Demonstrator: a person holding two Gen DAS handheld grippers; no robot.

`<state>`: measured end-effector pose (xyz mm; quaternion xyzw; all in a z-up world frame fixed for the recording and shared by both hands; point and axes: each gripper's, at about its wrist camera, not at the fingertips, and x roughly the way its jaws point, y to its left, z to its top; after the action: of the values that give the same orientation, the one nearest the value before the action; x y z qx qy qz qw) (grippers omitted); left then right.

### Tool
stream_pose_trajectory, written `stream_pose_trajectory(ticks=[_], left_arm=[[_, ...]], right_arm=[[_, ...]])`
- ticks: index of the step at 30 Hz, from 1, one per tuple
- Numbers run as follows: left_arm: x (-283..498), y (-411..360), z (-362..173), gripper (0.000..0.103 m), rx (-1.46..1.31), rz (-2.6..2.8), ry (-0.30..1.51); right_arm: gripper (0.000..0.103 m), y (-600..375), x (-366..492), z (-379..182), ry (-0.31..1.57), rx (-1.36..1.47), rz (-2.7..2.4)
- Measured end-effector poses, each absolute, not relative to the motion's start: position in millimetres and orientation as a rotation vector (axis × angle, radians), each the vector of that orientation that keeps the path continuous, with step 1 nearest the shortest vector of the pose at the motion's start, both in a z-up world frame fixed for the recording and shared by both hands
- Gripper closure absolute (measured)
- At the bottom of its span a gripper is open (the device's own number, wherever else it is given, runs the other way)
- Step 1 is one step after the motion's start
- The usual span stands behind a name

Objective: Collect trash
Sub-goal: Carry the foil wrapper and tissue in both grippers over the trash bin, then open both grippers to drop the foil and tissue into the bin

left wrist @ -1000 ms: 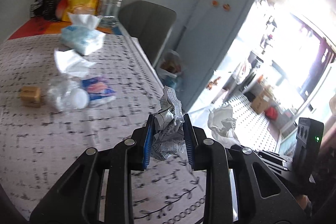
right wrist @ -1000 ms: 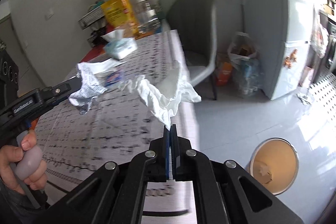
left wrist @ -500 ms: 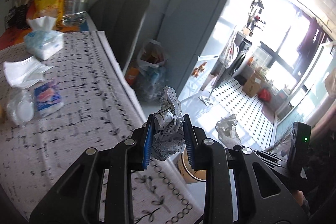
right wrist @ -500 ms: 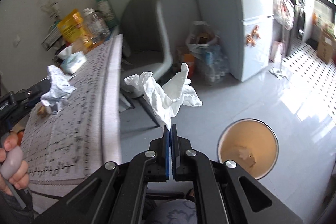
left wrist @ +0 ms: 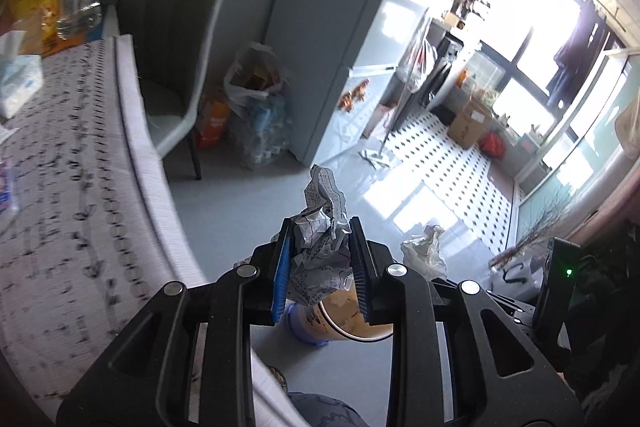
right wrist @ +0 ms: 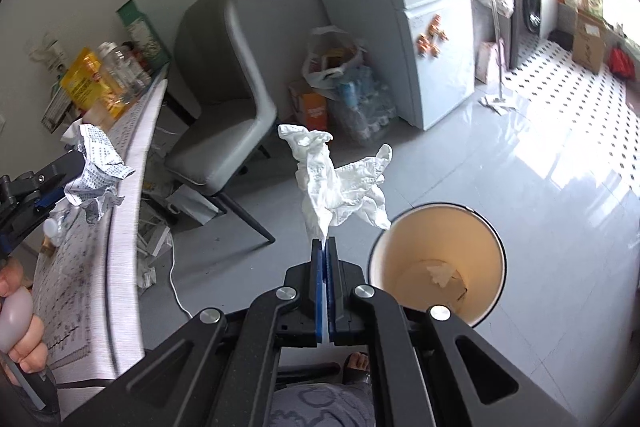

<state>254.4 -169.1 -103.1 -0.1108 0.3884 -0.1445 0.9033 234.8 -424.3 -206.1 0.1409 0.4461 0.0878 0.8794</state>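
My left gripper [left wrist: 320, 251] is shut on a crumpled printed paper ball [left wrist: 318, 247], held out past the table edge above the floor. From the right wrist view the same paper ball [right wrist: 96, 171] shows at the left, over the table's rim. My right gripper [right wrist: 324, 247] is shut on a crumpled white tissue [right wrist: 340, 187] that stands up from its tips. A round trash bin [right wrist: 436, 263] with a tan inside stands on the floor just right of the right gripper; some scraps lie in its bottom. In the left wrist view the trash bin [left wrist: 352, 323] sits directly beneath my fingers, partly hidden.
The table with a patterned cloth [left wrist: 72, 187] runs along the left, with bottles and a yellow bag [right wrist: 86, 79] at its far end. A grey chair [right wrist: 224, 87], a bag of bottles [right wrist: 352, 95] and a fridge [right wrist: 424, 7] stand beyond. A sandalled foot [right wrist: 356, 363] shows below.
Both grippers have swung off the table toward the floor, still holding the paper ball and tissue. The trash bin has come much closer and now lies under and beside the fingers.
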Motion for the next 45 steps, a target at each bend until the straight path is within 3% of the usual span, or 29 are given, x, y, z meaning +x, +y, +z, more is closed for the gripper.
stream_pose_trajectory(ticks=[13, 18, 19, 20, 21, 27, 29, 31, 33, 35, 42, 45], left_arm=[[328.0, -263.1, -154.0, 0.076, -0.128, -0.438, 0.948], [349.5, -301.1, -179.9, 0.076, -0.107, -0.476, 1.021], [352.4, -307.5, -183.8, 0.076, -0.098, -0.483, 1.031], [355.8, -316.7, -187.8, 0.076, -0.086, -0.494, 1.044], [357.3, -323.7, -190.4, 0.076, -0.079, -0.503, 1.051], [366.6, -366.1, -213.1, 0.076, -0.037, -0.554, 1.109], [370.3, -378.4, -222.2, 0.075, -0.027, -0.553, 1.151], [372.1, -391.3, -228.0, 0.068, -0.029, -0.575, 1.189], [372.3, -402.7, -227.2, 0.032, -0.006, -0.568, 1.196], [371.9, -397.4, -220.4, 0.018, -0.043, -0.572, 1.179], [354.0, -343.6, -168.2, 0.006, -0.147, -0.517, 1.076], [333.1, -307.2, -144.8, 0.006, -0.201, -0.482, 1.014]], right_arm=[[0.100, -479.1, 263.9, -287.8, 1.012, 0.400, 0.078], [0.095, -498.9, 279.7, -331.7, 1.051, 0.448, 0.054], [0.081, -503.5, 283.5, -339.4, 1.058, 0.453, 0.047], [0.052, -509.4, 286.4, -346.9, 1.059, 0.463, 0.035], [0.044, -515.4, 287.6, -349.8, 1.051, 0.470, 0.014], [0.042, -561.3, 271.8, -341.7, 0.994, 0.550, -0.106], [0.036, -571.7, 258.3, -335.4, 0.977, 0.560, -0.131], [0.028, -579.0, 245.0, -327.9, 0.957, 0.559, -0.141], [0.023, -584.8, 230.9, -318.9, 0.937, 0.544, -0.160], [0.022, -589.9, 219.7, -312.4, 0.928, 0.549, -0.171], [0.022, -582.8, 209.6, -289.5, 0.908, 0.548, -0.160], [0.014, -569.5, 209.8, -271.5, 0.882, 0.532, -0.125]])
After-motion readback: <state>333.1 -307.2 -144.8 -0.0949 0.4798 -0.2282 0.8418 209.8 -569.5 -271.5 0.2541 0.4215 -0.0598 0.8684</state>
